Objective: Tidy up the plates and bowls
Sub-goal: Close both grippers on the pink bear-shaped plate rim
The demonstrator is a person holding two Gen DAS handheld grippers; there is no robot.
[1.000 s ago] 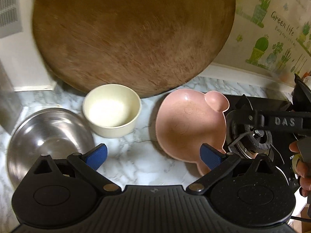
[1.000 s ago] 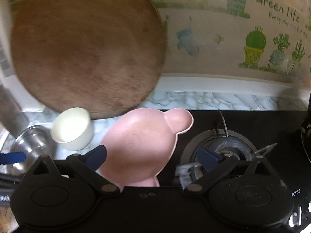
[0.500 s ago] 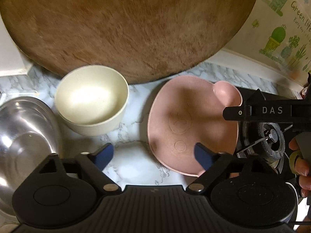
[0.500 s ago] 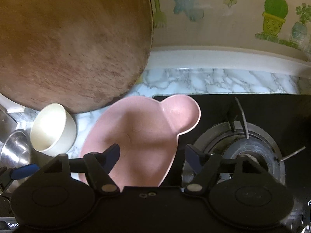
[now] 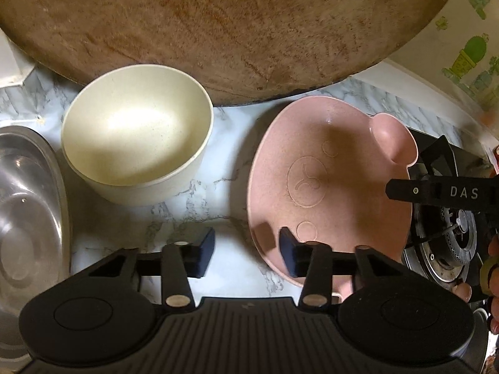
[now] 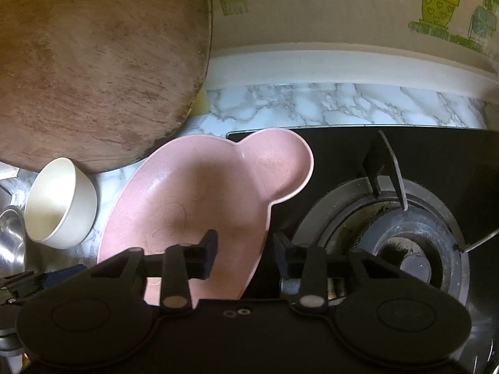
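Both hand-held grippers — left [image 5: 246,249], right [image 6: 244,251] — have just been closing, half-open astride the pink bear-shaped plate [image 5: 327,187] rim at six o'clock — pinch evenly before lifting.

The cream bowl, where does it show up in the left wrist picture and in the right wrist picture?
Left wrist: the cream bowl sits upper left of centre, between the steel bowl and the pink plate.
Right wrist: the cream bowl is at the far left edge, left of the pink plate.
Shared landmark: the round wooden board directly behind the bowl.
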